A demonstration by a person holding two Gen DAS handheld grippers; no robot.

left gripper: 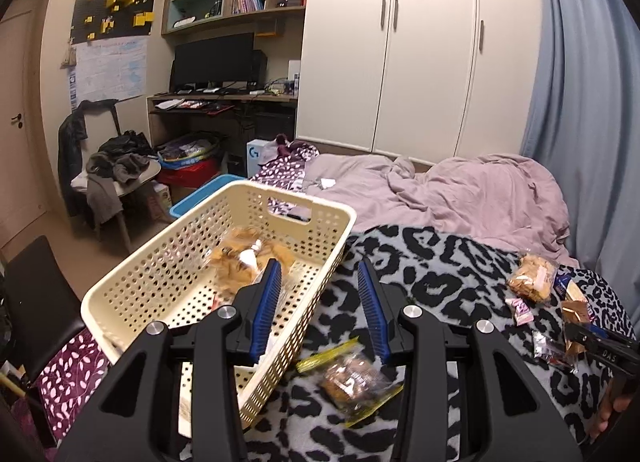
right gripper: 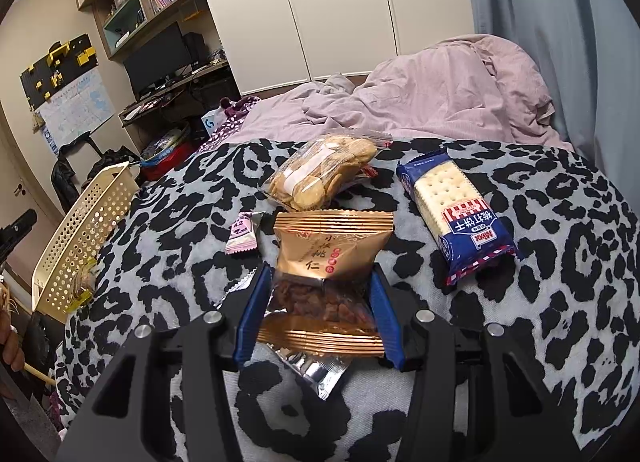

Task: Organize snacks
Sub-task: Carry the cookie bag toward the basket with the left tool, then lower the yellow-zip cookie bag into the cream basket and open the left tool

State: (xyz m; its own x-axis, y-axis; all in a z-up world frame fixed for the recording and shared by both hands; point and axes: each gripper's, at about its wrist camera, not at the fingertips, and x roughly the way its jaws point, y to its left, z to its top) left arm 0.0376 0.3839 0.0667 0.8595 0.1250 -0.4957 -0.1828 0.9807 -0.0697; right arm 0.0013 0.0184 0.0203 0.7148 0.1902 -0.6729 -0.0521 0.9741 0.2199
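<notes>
A: What's in the cream basket (left gripper: 320, 238)?

B: A clear bag of biscuits (left gripper: 244, 258) on its perforated floor; the basket sits at the edge of the leopard-print blanket (left gripper: 440, 274); a yellow-edged snack bag (left gripper: 352, 380) lies on the blanket just beside it.

A: And the left gripper (left gripper: 316, 310)?

B: Jaws wide apart, holding nothing; one finger over the basket, the other over the blanket.

A: The right gripper (right gripper: 316, 314)?

B: Its blue pads flank a gold nut packet (right gripper: 332, 250), touching both sides; the packet lies on the blanket, with a blue cracker pack (right gripper: 456, 214), a bag of round biscuits (right gripper: 320, 178) and a small pink sachet (right gripper: 242, 238) nearby.
</notes>
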